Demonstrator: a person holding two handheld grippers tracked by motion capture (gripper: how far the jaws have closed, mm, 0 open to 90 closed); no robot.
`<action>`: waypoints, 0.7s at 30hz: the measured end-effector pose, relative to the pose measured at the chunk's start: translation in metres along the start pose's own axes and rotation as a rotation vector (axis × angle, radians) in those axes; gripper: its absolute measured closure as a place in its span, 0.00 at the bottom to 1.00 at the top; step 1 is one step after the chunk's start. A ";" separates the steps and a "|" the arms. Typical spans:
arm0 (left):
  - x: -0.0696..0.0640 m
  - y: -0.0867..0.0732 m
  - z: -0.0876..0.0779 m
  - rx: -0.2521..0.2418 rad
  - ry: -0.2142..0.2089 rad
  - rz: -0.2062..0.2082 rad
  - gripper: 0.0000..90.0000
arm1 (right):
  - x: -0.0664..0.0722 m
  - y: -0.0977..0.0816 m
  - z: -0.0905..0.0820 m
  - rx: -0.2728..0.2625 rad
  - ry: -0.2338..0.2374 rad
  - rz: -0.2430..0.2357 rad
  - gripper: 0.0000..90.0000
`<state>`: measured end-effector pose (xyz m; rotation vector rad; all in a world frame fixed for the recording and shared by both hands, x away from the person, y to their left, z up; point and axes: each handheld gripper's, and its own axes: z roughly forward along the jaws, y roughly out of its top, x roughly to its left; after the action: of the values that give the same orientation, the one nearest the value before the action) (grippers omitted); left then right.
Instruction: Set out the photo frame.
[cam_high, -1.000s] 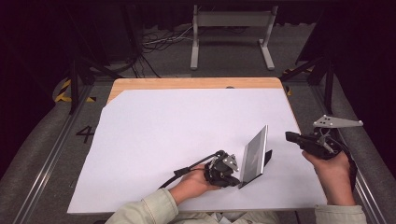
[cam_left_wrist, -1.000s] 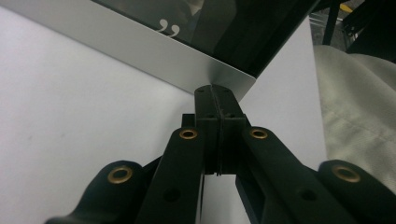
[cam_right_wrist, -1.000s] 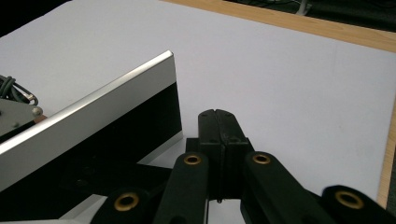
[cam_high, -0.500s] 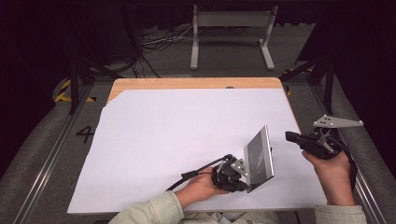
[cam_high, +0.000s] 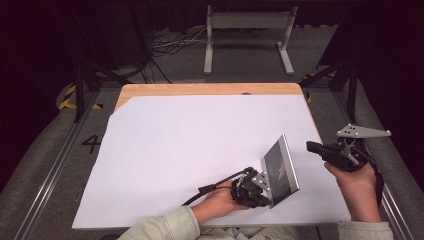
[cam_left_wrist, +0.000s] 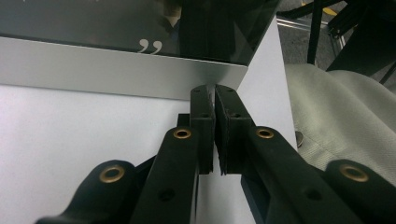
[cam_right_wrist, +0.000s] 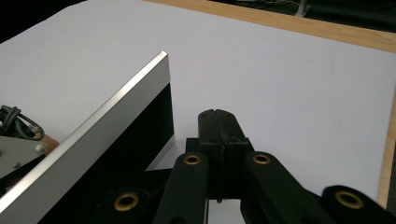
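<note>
At the bottom of the high view, just left of centre, a pale sleeve (cam_high: 160, 227) leads to the left hand (cam_high: 216, 202), which carries the left gripper (cam_high: 251, 187) low over the white sheet (cam_high: 190, 145). Touching that gripper, in the lower middle-right of the frame, is a flat panel with a silver frame (cam_high: 281, 170); it stands tilted up on edge, its dark glossy face turned to the lower right. In the left gripper view the two black jaws rise from the bottom centre and stand almost together, with only a thin slit between the pads (cam_left_wrist: 204, 126); their tips meet the panel's silver edge (cam_left_wrist: 116, 67), which crosses the upper half of that frame. Whether the pads pinch any part of the frame cannot be told from here.

At the lower right of the high view the right hand (cam_high: 357, 187) holds the right gripper (cam_high: 314, 147) beside the sheet's right edge, near the panel but apart from it. In the right gripper view its jaws are pressed fully together on nothing, and the panel (cam_right_wrist: 93, 135) runs diagonally across the left half.

Farther up, a strip of bare wooden tabletop (cam_high: 210, 89) shows beyond the sheet, and at the top centre a grey metal stand (cam_high: 247, 22) sits on the floor among cables (cam_high: 170, 45).
</note>
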<state>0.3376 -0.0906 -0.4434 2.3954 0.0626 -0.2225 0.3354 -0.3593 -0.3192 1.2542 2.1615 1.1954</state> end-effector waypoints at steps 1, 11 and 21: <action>0.000 0.000 0.000 0.000 -0.002 -0.002 0.96 | 0.000 0.000 0.000 0.001 0.000 0.000 0.99; -0.001 0.009 0.009 -0.004 -0.013 0.003 0.96 | 0.000 -0.009 -0.011 0.000 -0.019 0.015 0.99; -0.002 0.008 0.004 0.010 -0.002 0.014 0.91 | 0.000 -0.009 -0.012 0.003 -0.016 0.018 0.98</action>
<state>0.3361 -0.0989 -0.4408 2.4044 0.0440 -0.2196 0.3231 -0.3671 -0.3197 1.2827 2.1462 1.1858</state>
